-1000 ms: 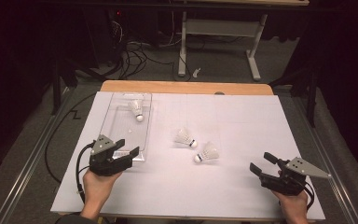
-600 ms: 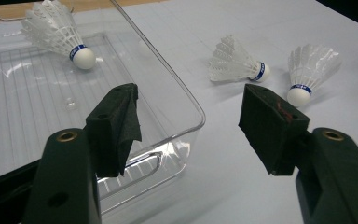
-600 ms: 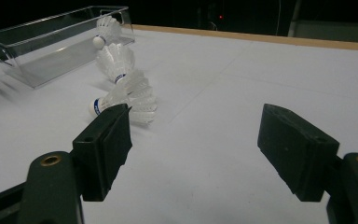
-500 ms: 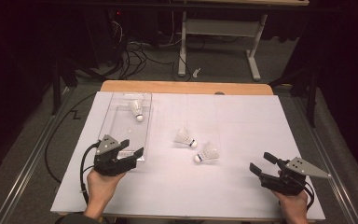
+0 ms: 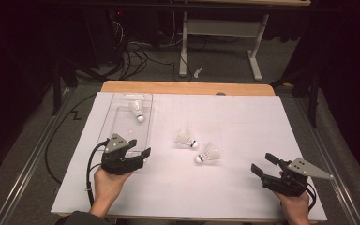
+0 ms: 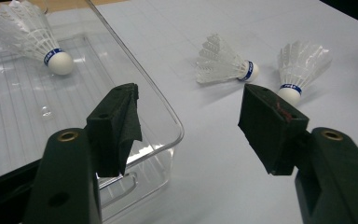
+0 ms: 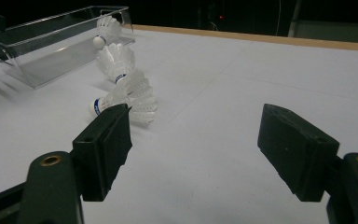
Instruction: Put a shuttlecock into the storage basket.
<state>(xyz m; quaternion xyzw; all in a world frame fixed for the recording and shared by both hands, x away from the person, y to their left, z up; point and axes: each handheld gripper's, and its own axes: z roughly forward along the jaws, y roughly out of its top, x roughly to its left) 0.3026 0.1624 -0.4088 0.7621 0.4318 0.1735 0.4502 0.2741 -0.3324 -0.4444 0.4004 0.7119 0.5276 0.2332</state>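
Fingers wide on both: left gripper (image 5: 130, 157) has slid back to the clear plastic tray's (image 5: 117, 117) near corner, empty. One white feathered shuttlecock (image 5: 137, 109) lies inside; two shuttlecocks (image 5: 186, 138) (image 5: 207, 153) wait right of it, right gripper (image 5: 263, 164) beyond.

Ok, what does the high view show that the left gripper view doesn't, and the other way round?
High view: the left claw at the near end of the clear tray, the right claw open over the right of the white sheet, plus the wooden table edge and floor cables beyond. Left gripper view: close up, that claw's open jaws, the tray's ribbed floor and blue bands on the corks. Shared: the tray holding one shuttlecock, and two shuttlecocks lying on the sheet.
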